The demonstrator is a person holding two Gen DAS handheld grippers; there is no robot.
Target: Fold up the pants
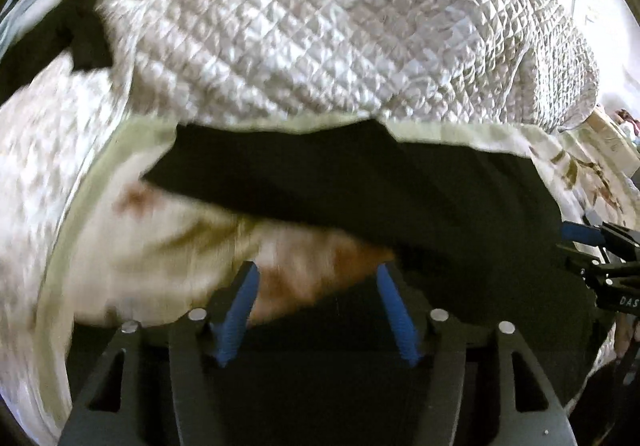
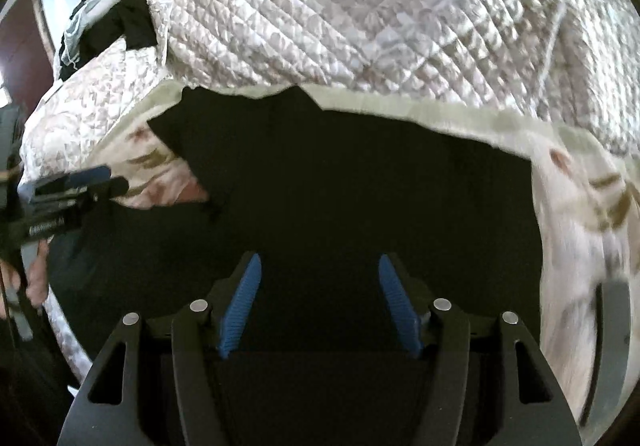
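black fabric, one pair of dark pants (image 2: 320, 173), lies spread flat on a bed, over a cream sheet with brown floral print (image 1: 168, 246) whose pale green border (image 1: 100, 181) runs along the pants' far edge. behind it is one white quilted bedspread with a diamond stitch pattern (image 1: 320, 17), bunched up across the top of both views. two claws are in play. the left claw (image 1: 316, 270) has two blue ribbed pads spread apart, nothing between them, hanging just above the near edge of the pants where the floral sheet shows. the right claw (image 2: 320, 262) likewise has two blue pads standing apart and empty, above the middle of the dark cloth. only the left wrist view shows the right claw from the side, at its right edge, and a cluttered corner beyond the bed. only the right wrist view shows the left claw at its left edge with a hand (image 2: 36, 278) below it, plus a heap of dark and pale clothes (image 2: 104, 17) at the far left of the bed and a brown door (image 2: 20, 49).
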